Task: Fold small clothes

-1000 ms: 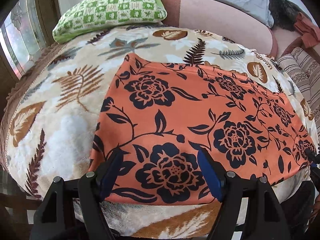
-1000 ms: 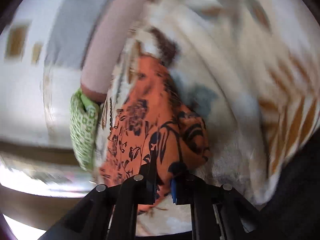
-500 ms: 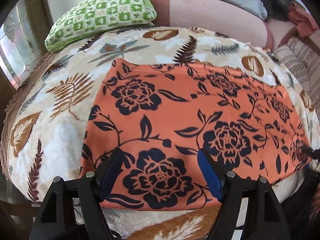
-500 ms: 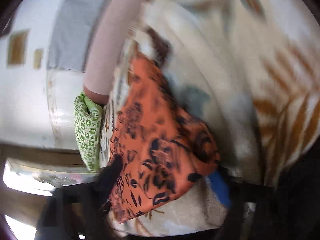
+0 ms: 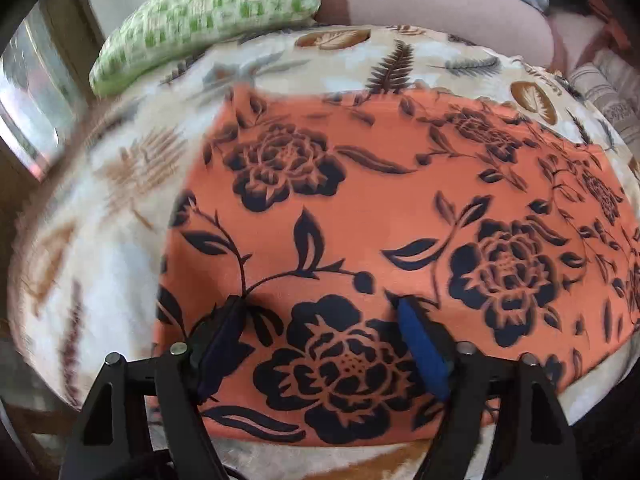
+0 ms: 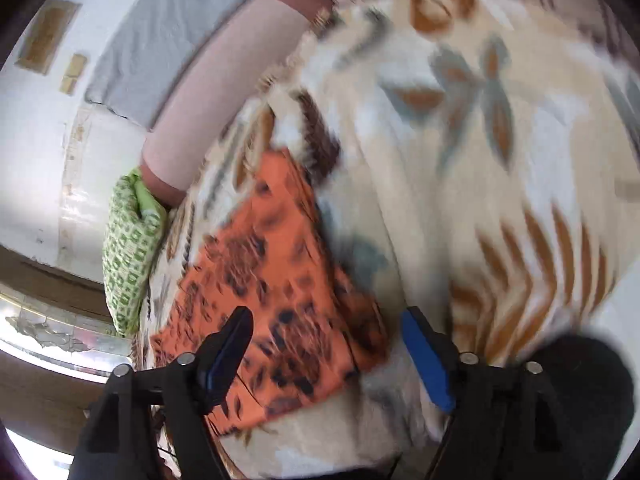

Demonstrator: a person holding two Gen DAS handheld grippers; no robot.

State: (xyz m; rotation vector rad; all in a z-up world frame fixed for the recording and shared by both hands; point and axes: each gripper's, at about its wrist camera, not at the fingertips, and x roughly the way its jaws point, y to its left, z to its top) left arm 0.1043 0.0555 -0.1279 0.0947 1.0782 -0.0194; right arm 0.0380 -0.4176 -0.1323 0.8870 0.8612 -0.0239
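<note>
Motion blur smears the orange cloth (image 6: 280, 280) and blanket (image 6: 500, 160) prints.

Orange cloth spread flat on the blanket.

From my left camera the cloth (image 5: 400, 216) is an orange piece printed with big dark navy flowers, leaves and thin stems. I see it lying smooth and flat, roughly rectangular, with its near edge running close to the blanket's (image 5: 112, 264) front edge and its far edge reaching back toward the middle. No fold or bunching shows from this side. From my right camera the cloth (image 6: 276, 288) is blurred; I see it from one end, lying on the blanket with its near corner low in the frame.
</note>
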